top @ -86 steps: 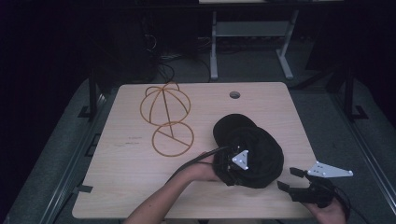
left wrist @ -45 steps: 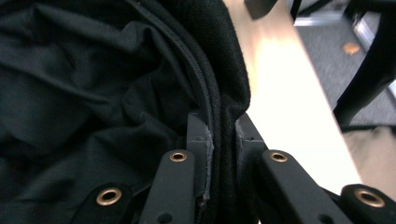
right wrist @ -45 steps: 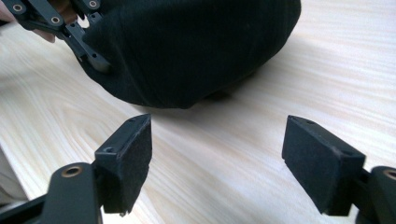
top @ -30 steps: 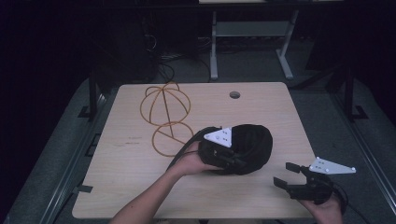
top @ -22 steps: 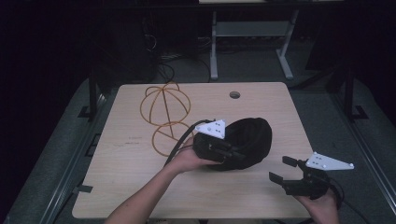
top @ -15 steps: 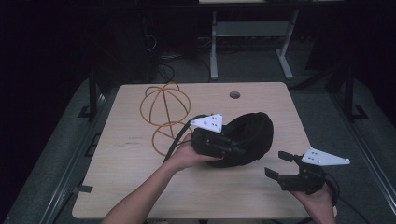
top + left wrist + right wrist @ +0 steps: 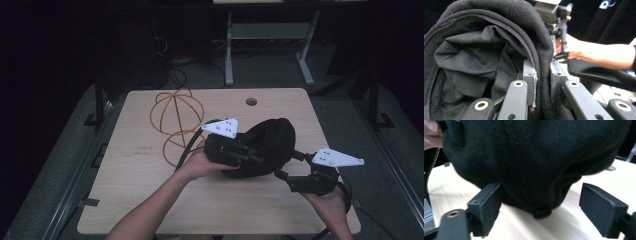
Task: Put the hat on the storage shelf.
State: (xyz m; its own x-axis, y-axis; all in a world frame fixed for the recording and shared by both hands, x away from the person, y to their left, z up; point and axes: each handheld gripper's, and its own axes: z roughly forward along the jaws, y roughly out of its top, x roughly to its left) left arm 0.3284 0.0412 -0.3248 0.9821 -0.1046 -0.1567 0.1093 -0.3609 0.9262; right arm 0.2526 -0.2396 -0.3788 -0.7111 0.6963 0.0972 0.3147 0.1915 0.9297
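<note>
Showing a pale wood-grain table [image 7: 150, 200] seen from above, rectangular with rounded corners and a small round hole near its far edge at twelve o'clock. A person's two bare forearms enter from six o'clock, each hand holding a two-jaw gripper.

At the table's centre sits the main object, a black cap [image 7: 267, 147] of soft, matte woven cloth, dome-shaped and bunched. It is raised on edge with its lower rim near or on the wood, probably so the second tool can reach its far side.

At ten o'clock from the cap stands an orange wire frame [image 7: 176, 120], thin hoops forming a sphere above a flat ring; it is untouched.

The left gripper [image 7: 235, 152], black with a grey triangular plate on top, has its jaws pinched together on a fold of the cap's edge; in the left gripper view the cloth is squeezed between the pads, stitched seams showing.

The right gripper [image 7: 295, 175], at four o'clock from the cap, has its jaws spread wide apart, straddling the cap's lower rim without touching, seemingly lining up to grasp.
</note>
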